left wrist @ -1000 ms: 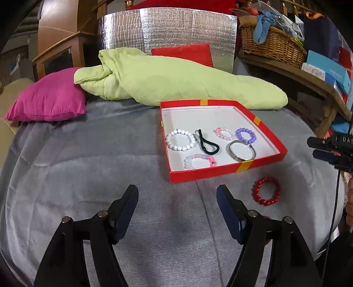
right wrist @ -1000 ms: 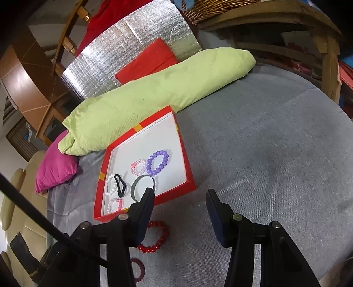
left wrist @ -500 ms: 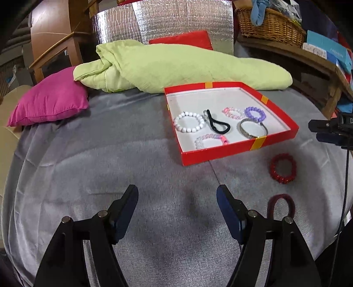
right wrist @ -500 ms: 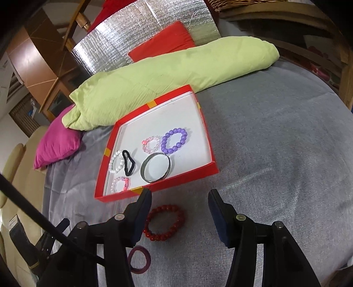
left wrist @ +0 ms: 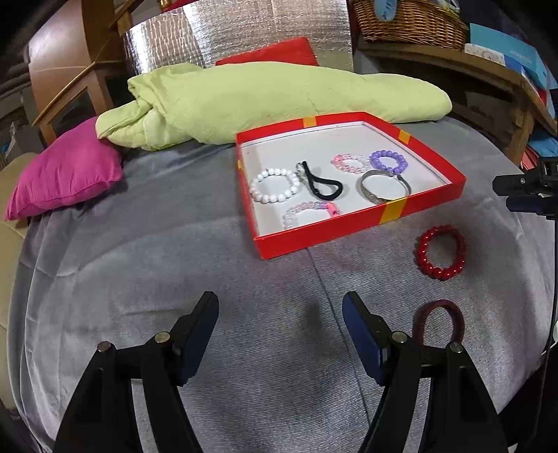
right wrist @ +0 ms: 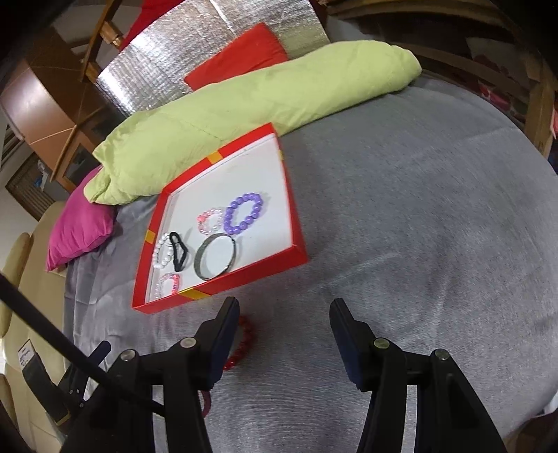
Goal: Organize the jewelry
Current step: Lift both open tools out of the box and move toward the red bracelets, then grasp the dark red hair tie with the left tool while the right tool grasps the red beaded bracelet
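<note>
A red tray (left wrist: 352, 228) with a white floor lies on the grey cover and holds several bracelets: white beads (left wrist: 274, 185), a black band (left wrist: 322, 184), a silver bangle (left wrist: 383, 186), purple beads (left wrist: 388, 161). The tray also shows in the right wrist view (right wrist: 296, 223). A red bead bracelet (left wrist: 440, 256) and a dark red band (left wrist: 438, 322) lie on the cover right of the tray. My left gripper (left wrist: 280, 331) is open and empty, near the band. My right gripper (right wrist: 284, 334) is open and empty, its left finger over the red bead bracelet (right wrist: 244, 343).
A light green quilt (left wrist: 279, 101) lies behind the tray, a magenta cushion (left wrist: 66, 174) at the left. A wooden shelf with a wicker basket (left wrist: 408, 24) stands at the back right. The grey cover (right wrist: 418, 226) spreads to the right of the tray.
Both grippers have pulled back and down from the tray. The dark red band has come into the left wrist view. The right gripper's left finger now covers part of the red bead bracelet.
</note>
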The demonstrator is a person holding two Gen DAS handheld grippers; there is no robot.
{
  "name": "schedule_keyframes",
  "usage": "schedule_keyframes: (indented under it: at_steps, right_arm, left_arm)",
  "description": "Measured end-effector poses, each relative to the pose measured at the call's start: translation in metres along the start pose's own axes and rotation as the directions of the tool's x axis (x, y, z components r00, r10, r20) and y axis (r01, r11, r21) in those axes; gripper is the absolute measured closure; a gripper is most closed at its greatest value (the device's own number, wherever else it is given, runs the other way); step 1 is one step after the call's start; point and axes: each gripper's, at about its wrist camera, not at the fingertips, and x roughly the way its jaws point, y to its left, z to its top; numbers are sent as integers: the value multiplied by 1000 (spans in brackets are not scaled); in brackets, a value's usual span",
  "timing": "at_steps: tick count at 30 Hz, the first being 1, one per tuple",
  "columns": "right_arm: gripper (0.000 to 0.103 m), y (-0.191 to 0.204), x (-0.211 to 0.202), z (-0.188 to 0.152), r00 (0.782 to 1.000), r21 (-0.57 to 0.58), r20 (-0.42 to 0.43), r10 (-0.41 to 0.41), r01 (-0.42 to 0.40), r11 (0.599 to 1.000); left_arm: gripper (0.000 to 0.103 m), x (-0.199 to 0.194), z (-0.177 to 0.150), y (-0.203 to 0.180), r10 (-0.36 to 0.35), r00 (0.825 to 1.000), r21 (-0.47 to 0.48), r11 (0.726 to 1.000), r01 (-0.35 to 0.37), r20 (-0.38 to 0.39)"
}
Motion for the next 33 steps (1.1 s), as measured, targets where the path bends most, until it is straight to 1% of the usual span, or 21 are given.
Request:
schedule_keyframes:
  at_steps: [5, 9, 13, 17, 19, 21, 26, 29, 30, 31, 33]
  right_arm:
    - [45, -2, 1, 0, 1000, 0, -14, 6, -6, 1000]
    - [45, 9, 6, -3, 999, -37, -36, 17, -19, 999]
    - [45, 24, 13, -9, 998, -99, -60, 22, -28, 995]
    - [46, 35, 20, -14, 997, -143, -74, 11, -21, 989]
    - [53, 39, 24, -16, 997, -153, -81, -1, -11, 988]
    - [58, 41, 29, -18, 996, -160, -88, -13, -1, 987]
    - [59, 44, 41, -19, 995, -167, -82, -57, 42, 985]
    - [61, 46, 46, -19, 995, -168, -83, -55, 40, 985]
    - [62, 46, 49, -19, 994, -173, -84, -65, 49, 984]
    - [66, 47, 52, -19, 994, -175, -88, -70, 54, 983]
    - [68, 48, 57, -19, 993, -174, -94, -70, 53, 983]
  left_arm:
    - [29, -2, 1, -6, -16, 1000, 11, 1000, 16, 7]
    - [29, -5, 1, -7, -33, 999, 17, 999, 33, 12]
    - [29, -11, 2, -7, -89, 996, 13, 996, 88, 15]
    - [29, -18, 1, -11, -156, 987, 21, 988, 156, 25]
    - [29, -20, 0, -15, -186, 982, 28, 982, 185, 25]
    - [29, -23, -1, -18, -215, 976, 38, 976, 214, 24]
    - [29, -24, -5, -22, -261, 965, 51, 964, 260, 7]
    - [29, -21, -8, -23, -279, 960, 51, 959, 279, -13]
    - [29, -20, -9, -24, -284, 959, 50, 957, 284, -19]
    - [29, -19, -9, -24, -290, 957, 48, 955, 291, -25]
    - [29, -18, -11, -24, -300, 953, 44, 953, 301, -30]
